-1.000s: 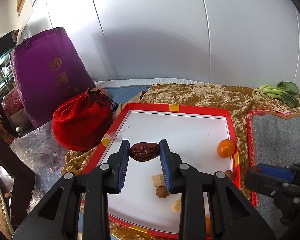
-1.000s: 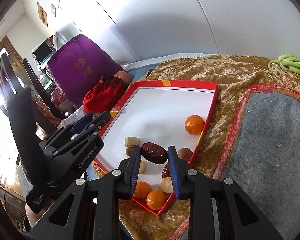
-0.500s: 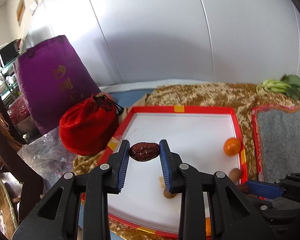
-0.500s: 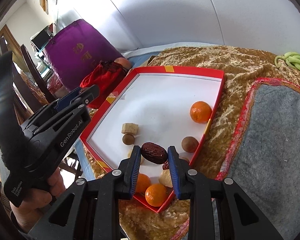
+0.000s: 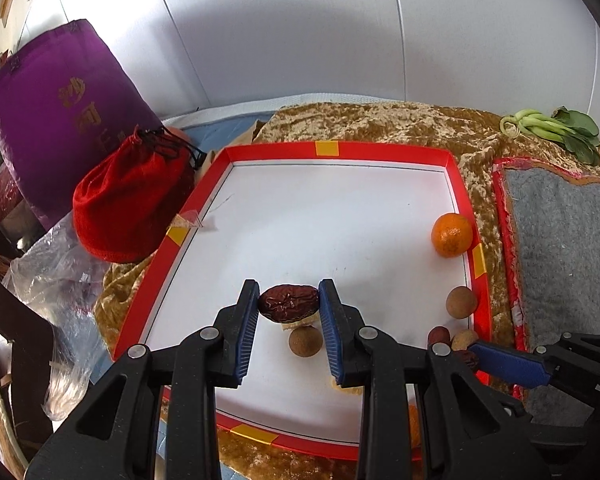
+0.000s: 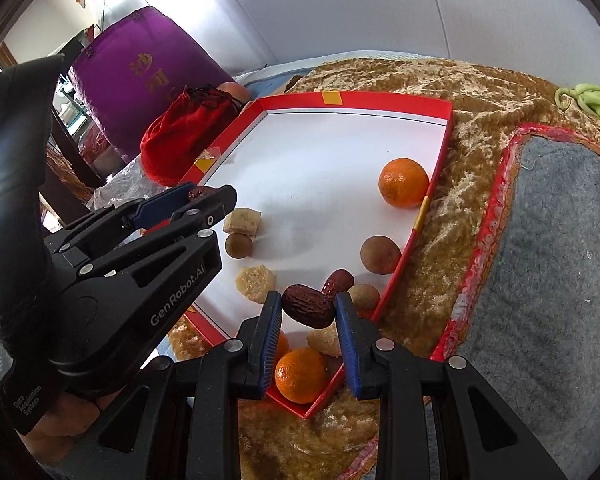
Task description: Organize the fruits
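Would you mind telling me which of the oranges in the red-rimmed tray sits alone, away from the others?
The orange by the red-rimmed tray's right wall; the other two crowd the near corner beneath the right gripper.

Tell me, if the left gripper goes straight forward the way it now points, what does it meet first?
Probably nothing solid: the left gripper, shut on a red date, points over the bare white tray floor. Beyond lies the far red rim; depth is unclear.

A golden crushed-velvet cloth [image 5: 400, 124] covers the surface, bearing a red-rimmed white tray [image 5: 380, 148], grey felt mat [image 5: 560, 216] right, green bok choy [image 5: 556, 128] far right.
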Action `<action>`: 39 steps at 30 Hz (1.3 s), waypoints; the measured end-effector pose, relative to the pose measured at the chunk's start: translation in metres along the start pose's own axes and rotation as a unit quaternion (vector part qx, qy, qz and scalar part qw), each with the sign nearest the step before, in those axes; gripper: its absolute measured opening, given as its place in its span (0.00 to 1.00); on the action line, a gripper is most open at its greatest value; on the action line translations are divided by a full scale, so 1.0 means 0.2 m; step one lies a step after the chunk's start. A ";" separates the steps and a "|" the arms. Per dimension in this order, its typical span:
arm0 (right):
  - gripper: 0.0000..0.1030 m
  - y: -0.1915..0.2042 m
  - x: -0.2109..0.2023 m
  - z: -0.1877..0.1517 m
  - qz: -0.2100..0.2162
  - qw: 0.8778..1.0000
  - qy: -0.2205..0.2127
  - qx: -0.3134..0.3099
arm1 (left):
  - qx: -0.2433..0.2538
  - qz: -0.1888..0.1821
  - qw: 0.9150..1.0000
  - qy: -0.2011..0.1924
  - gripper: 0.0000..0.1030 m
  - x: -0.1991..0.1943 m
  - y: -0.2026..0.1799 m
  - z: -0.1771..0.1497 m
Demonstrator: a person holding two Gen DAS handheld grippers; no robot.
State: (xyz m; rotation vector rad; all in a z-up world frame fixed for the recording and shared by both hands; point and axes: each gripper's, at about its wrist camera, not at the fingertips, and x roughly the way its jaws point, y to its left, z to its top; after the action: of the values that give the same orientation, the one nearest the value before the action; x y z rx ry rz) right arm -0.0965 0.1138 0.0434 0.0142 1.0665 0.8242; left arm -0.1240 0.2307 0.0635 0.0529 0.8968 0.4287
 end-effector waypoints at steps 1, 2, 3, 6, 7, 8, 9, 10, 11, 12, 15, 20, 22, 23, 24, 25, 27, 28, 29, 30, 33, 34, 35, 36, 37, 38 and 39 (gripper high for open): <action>0.27 0.00 0.00 0.00 -0.001 1.000 0.000 0.001 | -0.004 -0.001 1.000 0.003 0.27 0.01 0.01 0.00; 0.27 -0.01 0.00 0.00 -0.003 1.000 0.000 0.001 | -0.010 -0.002 1.000 0.006 0.27 0.02 0.02 0.00; 0.27 -0.01 0.01 0.00 -0.005 1.000 -0.001 0.001 | -0.015 -0.001 1.000 0.010 0.27 0.02 0.03 0.00; 0.27 -0.01 0.01 0.00 -0.011 1.000 0.000 0.000 | -0.026 0.002 0.999 0.021 0.27 0.05 0.05 0.00; 0.27 -0.02 0.02 0.00 -0.012 1.000 0.000 -0.001 | -0.028 0.004 0.999 0.026 0.27 0.05 0.05 -0.01; 0.27 -0.02 0.02 0.00 -0.014 1.000 -0.001 -0.002 | -0.028 0.006 0.999 0.030 0.27 0.06 0.05 -0.01; 0.28 -0.02 0.02 0.00 -0.017 1.000 0.001 -0.003 | -0.028 0.008 0.999 0.034 0.27 0.07 0.05 -0.02; 0.28 -0.02 0.03 0.00 -0.019 1.000 0.002 -0.005 | -0.029 0.008 0.999 0.037 0.28 0.08 0.05 -0.02; 0.28 -0.01 0.03 0.00 -0.020 1.000 0.001 -0.006 | -0.030 0.010 0.999 0.039 0.28 0.08 0.05 -0.02; 0.28 -0.01 0.03 0.00 -0.022 1.000 0.001 -0.007 | -0.031 0.012 0.999 0.040 0.28 0.08 0.05 -0.02; 0.30 0.00 0.03 0.00 -0.026 1.000 -0.002 -0.014 | -0.031 0.015 0.999 0.040 0.31 0.09 0.05 -0.02; 0.30 0.02 -0.02 0.01 -0.027 0.999 -0.014 -0.021 | -0.044 0.030 0.998 0.014 0.54 0.04 0.08 0.00; 0.32 0.02 -0.07 0.03 -0.025 0.999 -0.024 -0.021 | -0.037 0.051 0.998 -0.013 0.61 -0.01 0.08 0.02; 0.32 0.02 -0.11 0.04 -0.027 0.999 -0.034 -0.019 | -0.032 0.059 0.997 -0.023 0.65 -0.04 0.08 0.02; 0.33 0.01 -0.15 0.05 -0.028 0.998 -0.044 -0.018 | -0.031 0.062 0.997 -0.032 0.67 -0.06 0.08 0.02; 0.34 0.00 -0.18 0.05 -0.030 0.998 -0.051 -0.016 | -0.033 0.063 0.997 -0.040 0.68 -0.08 0.08 0.02; 0.37 -0.01 -0.27 0.07 -0.037 0.997 -0.073 -0.013 | -0.037 0.064 0.996 -0.043 0.68 -0.13 0.08 0.01; 0.40 -0.02 -0.31 0.07 -0.041 0.995 -0.085 -0.012 | -0.038 0.066 0.996 -0.046 0.68 -0.17 0.08 0.01; 0.43 -0.02 -0.34 0.08 -0.046 0.995 -0.093 -0.011 | -0.038 0.068 0.996 -0.053 0.69 -0.22 0.07 0.00; 0.44 -0.03 -0.40 0.08 -0.055 0.993 -0.108 -0.011 | -0.037 0.072 0.995 -0.063 0.71 -0.28 0.06 0.00; 0.49 -0.02 -0.52 0.09 -0.084 0.987 -0.137 -0.017 | -0.035 0.070 0.992 -0.099 0.82 -0.49 0.05 0.00; 0.51 0.00 -0.57 0.08 -0.095 0.984 -0.149 -0.023 | -0.033 0.066 0.991 -0.114 0.82 -0.56 0.05 0.01; 0.52 0.01 -0.62 0.07 -0.102 0.981 -0.160 -0.027 | -0.030 0.065 0.989 -0.129 0.83 -0.63 0.05 0.01; 0.54 0.02 -0.68 0.05 -0.109 0.978 -0.173 -0.027 | -0.030 0.067 0.987 -0.144 0.85 -0.70 0.06 0.01; 0.56 0.03 -0.73 0.03 -0.108 0.977 -0.182 -0.024 | -0.032 0.072 0.984 -0.158 0.86 -0.78 0.06 0.00; 0.58 0.04 -0.77 0.02 -0.106 0.976 -0.189 -0.022 | -0.034 0.076 0.982 -0.169 0.89 -0.83 0.07 0.00; 0.58 0.06 -0.83 -0.01 -0.104 0.974 -0.199 -0.021 | -0.039 0.077 0.980 -0.182 0.94 -0.91 0.09 -0.01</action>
State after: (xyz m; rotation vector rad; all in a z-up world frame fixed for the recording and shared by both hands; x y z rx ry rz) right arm -0.1421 0.0217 0.1741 0.0291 0.6588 0.6200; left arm -0.2300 0.1769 0.2013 0.1266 0.5166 0.5776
